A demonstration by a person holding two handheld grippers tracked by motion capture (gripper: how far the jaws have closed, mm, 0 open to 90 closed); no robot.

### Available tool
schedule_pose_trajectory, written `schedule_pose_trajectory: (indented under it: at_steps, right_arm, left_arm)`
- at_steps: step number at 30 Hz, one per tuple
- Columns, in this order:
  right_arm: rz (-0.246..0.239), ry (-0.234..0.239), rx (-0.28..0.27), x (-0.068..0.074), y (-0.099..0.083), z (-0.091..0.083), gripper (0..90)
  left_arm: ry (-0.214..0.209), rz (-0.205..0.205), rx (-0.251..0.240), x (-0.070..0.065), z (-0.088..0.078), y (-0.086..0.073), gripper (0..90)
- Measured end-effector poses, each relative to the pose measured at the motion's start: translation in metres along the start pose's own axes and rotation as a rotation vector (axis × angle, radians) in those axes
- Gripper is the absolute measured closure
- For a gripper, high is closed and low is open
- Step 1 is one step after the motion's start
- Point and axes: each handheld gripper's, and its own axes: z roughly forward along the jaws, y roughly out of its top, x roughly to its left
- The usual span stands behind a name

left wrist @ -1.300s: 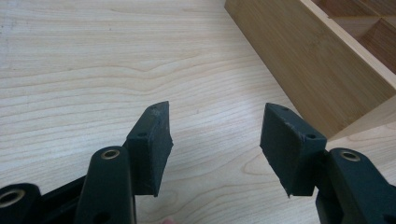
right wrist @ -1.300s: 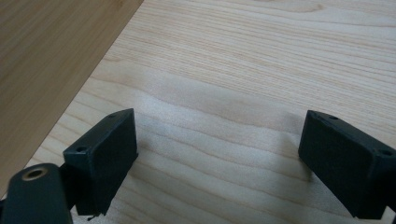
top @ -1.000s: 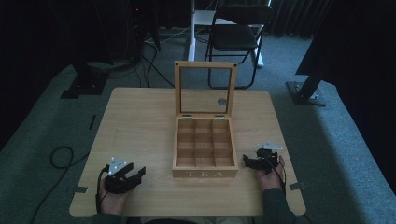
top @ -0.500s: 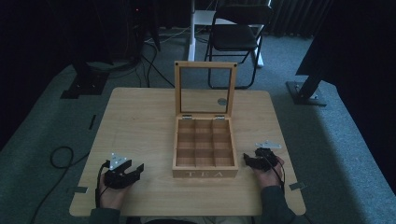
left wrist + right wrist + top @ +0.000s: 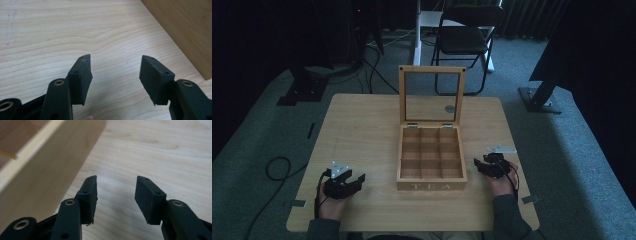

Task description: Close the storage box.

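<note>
High view: your two grippers flank the open wooden tea box [image 5: 431, 157] at the worktop's [image 5: 362, 130] near edge, its glass lid upright. Your left gripper [image 5: 115, 72] hangs apart over bare wood, empty. Your right gripper [image 5: 115, 192] has just been closing; a gap remains between its pads, holding nothing, beside the box's wall.

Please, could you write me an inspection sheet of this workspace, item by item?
Surface: wooden table, mostly bare.
Job's things: tea box at the middle, nine compartments, lid standing upright.
Clutter: small grey tabs near the front corners.
Grippers: left claw open, nothing between; right claw has just been closing, jaws apart, nothing between.
Cables: cable on the floor, left side.
Surroundings: carpet, chair behind the table.
</note>
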Motion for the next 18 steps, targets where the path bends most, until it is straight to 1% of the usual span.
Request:
schedule_pose_trajectory:
  at_steps: [4, 7, 8, 9, 10, 13, 15, 17, 18]
  right_arm:
    - [-0.004, 0.008, -0.005, 0.000, 0.006, -0.002, 52.1]
    - [-0.018, 0.022, -0.009, 0.003, 0.014, -0.004, 52.0]
    - [-0.018, 0.022, -0.009, 0.003, 0.014, -0.004, 52.0]
    - [-0.029, 0.019, -0.013, 0.004, 0.019, -0.005, 51.8]
    - [-0.029, 0.019, -0.013, 0.004, 0.019, -0.005, 51.8]
    - [-0.045, 0.017, -0.018, 0.005, 0.028, -0.008, 51.0]
    - [-0.052, 0.016, -0.024, 0.005, 0.030, -0.009, 51.0]
    - [-0.066, 0.014, -0.029, 0.006, 0.038, -0.011, 51.3]
    - [-0.066, 0.014, -0.029, 0.006, 0.038, -0.011, 51.3]
  left_arm:
    - [0.001, 0.010, 0.011, 0.001, 0.004, 0.001, 43.4]
    - [0.005, 0.020, 0.023, 0.001, 0.008, 0.002, 43.4]
    - [0.005, 0.020, 0.023, 0.001, 0.008, 0.002, 43.3]
    - [0.008, 0.027, 0.025, 0.001, 0.010, 0.002, 43.3]
    - [0.008, 0.027, 0.025, 0.001, 0.010, 0.002, 43.3]
    - [0.011, 0.033, 0.028, 0.001, 0.012, 0.003, 43.3]
    - [0.013, 0.038, 0.031, 0.002, 0.014, 0.003, 43.3]
    - [0.016, 0.045, 0.035, 0.002, 0.016, 0.003, 43.3]
    - [0.017, 0.047, 0.035, 0.002, 0.017, 0.003, 43.3]
